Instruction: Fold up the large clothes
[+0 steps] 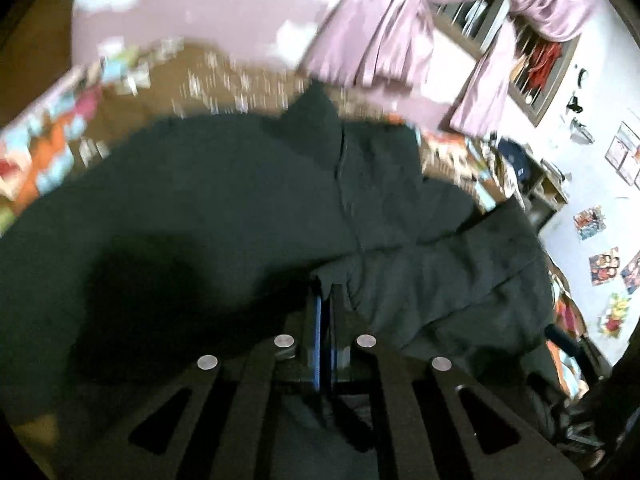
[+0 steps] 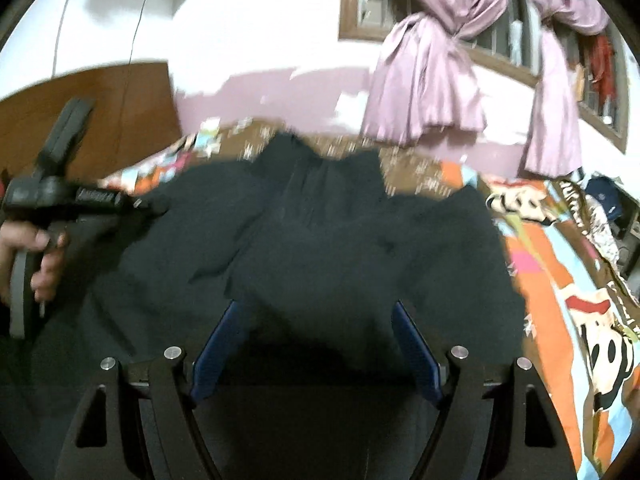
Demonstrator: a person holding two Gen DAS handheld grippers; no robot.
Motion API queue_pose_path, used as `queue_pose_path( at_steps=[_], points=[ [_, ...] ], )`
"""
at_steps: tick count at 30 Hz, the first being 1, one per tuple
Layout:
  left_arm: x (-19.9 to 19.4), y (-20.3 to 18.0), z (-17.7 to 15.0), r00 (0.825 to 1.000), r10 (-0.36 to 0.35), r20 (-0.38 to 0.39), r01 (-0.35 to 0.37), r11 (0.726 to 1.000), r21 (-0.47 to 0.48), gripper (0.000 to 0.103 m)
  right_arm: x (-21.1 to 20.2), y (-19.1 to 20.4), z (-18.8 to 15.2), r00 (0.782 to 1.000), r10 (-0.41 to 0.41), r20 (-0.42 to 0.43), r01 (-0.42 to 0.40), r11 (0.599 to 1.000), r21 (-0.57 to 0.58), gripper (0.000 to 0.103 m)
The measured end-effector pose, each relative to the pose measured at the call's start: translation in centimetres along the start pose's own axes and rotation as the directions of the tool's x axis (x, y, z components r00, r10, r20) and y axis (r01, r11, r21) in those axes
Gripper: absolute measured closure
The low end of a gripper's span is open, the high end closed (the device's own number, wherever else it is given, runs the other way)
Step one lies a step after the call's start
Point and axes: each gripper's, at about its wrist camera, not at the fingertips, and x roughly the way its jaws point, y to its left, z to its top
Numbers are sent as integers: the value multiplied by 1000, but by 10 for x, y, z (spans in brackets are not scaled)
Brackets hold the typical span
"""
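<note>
A large dark garment (image 1: 240, 200) lies spread and rumpled over a bed. In the left wrist view my left gripper (image 1: 326, 296) has its blue-padded fingers pressed together, and a small peak of the dark cloth is pinched at their tips. The right wrist view shows the same garment (image 2: 340, 248), with the left gripper (image 2: 154, 204) at the cloth's left edge and a hand (image 2: 36, 248) on its handle. My right gripper (image 2: 320, 316) stands open above the near part of the garment. Its blue pads (image 2: 222, 340) are wide apart with nothing gripped.
The bed has a colourful cartoon-print sheet (image 2: 560, 280) showing around the garment. A wooden headboard (image 2: 100, 120) stands at the left. Tied purple curtains (image 2: 432, 80) hang over a barred window on the far wall. Cluttered shelves (image 1: 532, 176) stand at the right.
</note>
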Motion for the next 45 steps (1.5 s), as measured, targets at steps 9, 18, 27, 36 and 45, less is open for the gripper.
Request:
queue_pose_path(
  at_steps=[9, 18, 27, 36, 45],
  points=[
    [-57, 31, -2, 991, 127, -30, -128, 991, -32, 102, 64, 37, 37, 991, 29, -129, -30, 1000, -5, 14],
    [-14, 57, -36, 961, 208, -184, -219, 975, -43, 102, 149, 57, -15, 934, 42, -355, -64, 997, -51, 8],
    [-15, 85, -39, 967, 129, -221, -169, 971, -170, 91, 143, 48, -26, 943, 78, -322, -82, 997, 2, 1],
    [-129, 128, -61, 985, 157, -76, -175, 899, -400, 36, 141, 49, -24, 947, 70, -313, -75, 997, -2, 0],
    [-231, 191, -118, 873, 484, -68, -448, 737, -506, 30, 113, 77, 0, 979, 34, -203, -50, 996, -74, 0]
  ],
)
